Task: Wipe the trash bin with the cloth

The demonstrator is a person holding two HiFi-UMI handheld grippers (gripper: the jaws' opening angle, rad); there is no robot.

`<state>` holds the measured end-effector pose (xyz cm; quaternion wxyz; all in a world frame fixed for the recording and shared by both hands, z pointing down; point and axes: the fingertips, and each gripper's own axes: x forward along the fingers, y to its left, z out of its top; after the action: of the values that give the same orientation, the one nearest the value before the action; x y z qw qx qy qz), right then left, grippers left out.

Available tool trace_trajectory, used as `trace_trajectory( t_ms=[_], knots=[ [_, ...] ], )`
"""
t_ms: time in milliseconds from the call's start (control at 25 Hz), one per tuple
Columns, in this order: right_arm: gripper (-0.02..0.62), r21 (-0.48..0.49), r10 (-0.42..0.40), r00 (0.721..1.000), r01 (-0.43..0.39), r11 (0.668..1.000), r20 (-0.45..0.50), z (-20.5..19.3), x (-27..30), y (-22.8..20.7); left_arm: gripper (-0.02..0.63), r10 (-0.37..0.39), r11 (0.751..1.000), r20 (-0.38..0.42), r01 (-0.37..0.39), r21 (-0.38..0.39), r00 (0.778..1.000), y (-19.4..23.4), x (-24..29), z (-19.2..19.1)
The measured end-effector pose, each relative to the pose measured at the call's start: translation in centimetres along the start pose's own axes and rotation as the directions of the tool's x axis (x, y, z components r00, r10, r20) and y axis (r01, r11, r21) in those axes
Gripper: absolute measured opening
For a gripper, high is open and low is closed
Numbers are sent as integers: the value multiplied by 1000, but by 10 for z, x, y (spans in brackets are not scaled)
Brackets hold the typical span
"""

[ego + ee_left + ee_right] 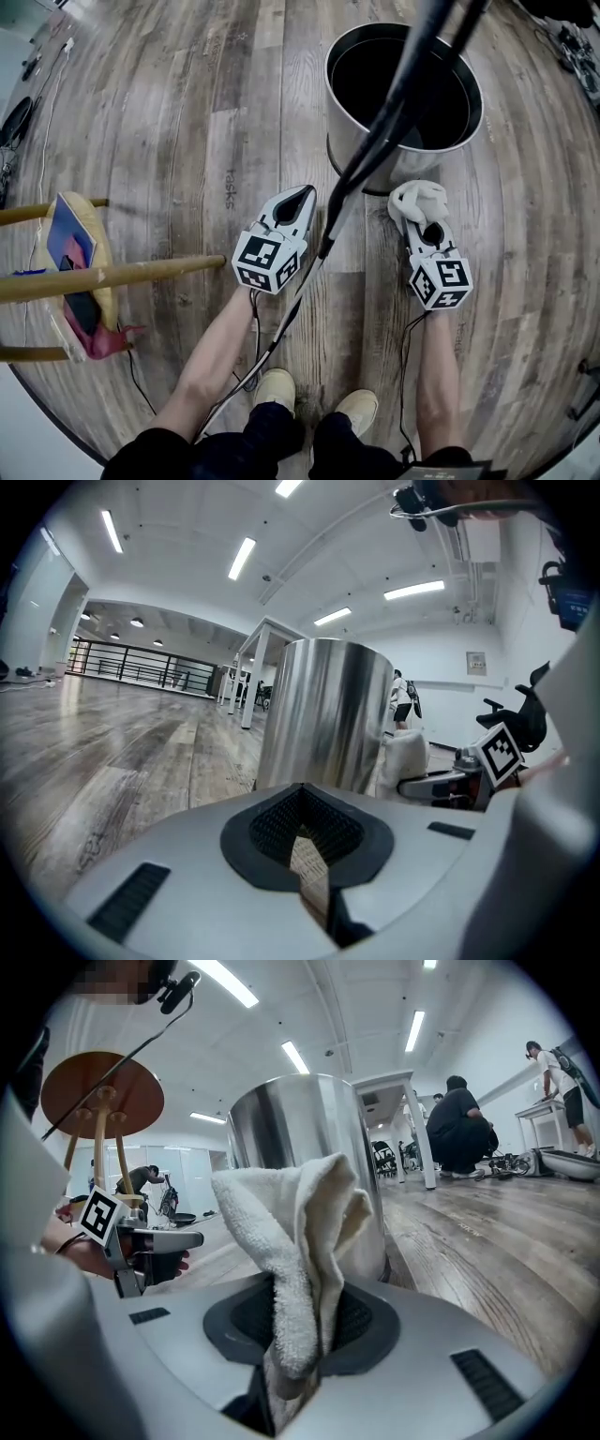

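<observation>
Right tool (298, 1330) clamps cloth (281, 1232); bin (281, 1124) wall just ahead

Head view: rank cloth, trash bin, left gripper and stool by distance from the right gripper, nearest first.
1. Cloth: clamped in the right gripper jaws.
2. Trash bin: just ahead of it.
3. Left gripper: off to its left.
4. Stool: far left.

Bare floor (187, 112) left of bin (427, 161); black cables (401, 94) cross bin mouth; stool (122, 275) blocks far left.
</observation>
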<state>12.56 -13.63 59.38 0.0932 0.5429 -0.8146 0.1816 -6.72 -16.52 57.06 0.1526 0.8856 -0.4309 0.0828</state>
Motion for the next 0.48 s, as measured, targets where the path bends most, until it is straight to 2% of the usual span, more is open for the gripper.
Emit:
trace_trajectory(
  t_ms=[240, 480],
  knots=[
    [95, 7, -17, 1000, 17, 1000, 20, 4, -37, 12, -5, -9, 1000, 35, 9, 19, 999, -19, -28, 18],
    [94, -25, -21, 999, 22, 999, 38, 10, -88, 38, -5, -31, 997, 54, 27, 67, 998, -45, -73, 33]
  ],
)
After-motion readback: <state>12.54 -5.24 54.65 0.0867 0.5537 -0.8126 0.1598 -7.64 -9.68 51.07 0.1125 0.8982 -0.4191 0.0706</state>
